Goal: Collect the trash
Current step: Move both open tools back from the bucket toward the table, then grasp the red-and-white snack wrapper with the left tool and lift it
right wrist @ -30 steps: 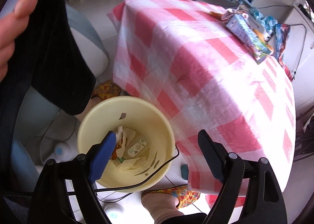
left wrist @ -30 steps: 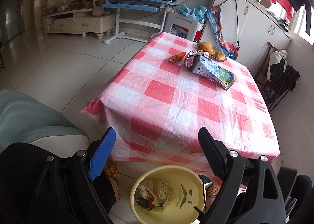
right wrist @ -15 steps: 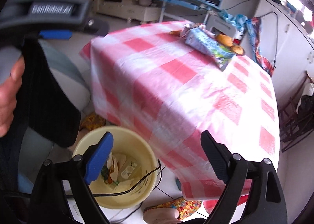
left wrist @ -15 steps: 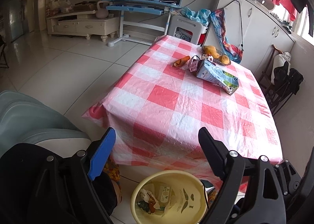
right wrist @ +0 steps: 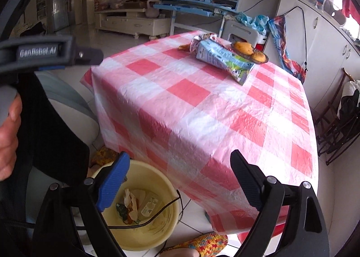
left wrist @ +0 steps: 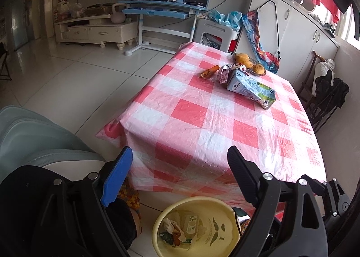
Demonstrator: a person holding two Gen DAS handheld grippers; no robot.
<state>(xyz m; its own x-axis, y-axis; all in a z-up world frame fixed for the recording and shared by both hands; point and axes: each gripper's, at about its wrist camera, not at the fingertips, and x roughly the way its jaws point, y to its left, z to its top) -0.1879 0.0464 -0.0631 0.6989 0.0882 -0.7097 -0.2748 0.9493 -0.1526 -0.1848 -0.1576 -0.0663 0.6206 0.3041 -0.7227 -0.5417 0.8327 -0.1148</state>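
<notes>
Hiding behind fingers (left wrist: 117, 176), yellow bucket (left wrist: 202, 203), trash inside indistinct

Daylight enters from the windows (left wrist: 346, 16) far up to the right of the left gripper (left wrist: 180, 180), blown out white. The floor tiles (left wrist: 74, 70) ahead and left of it carry soft glare. The plastic cloth on the worktop (right wrist: 202, 108) shines faintly. Both fisheye views bend straight lines and darken at the corners. Beyond the right gripper (right wrist: 182, 182) the near cloth edge is slightly smeared.
</notes>
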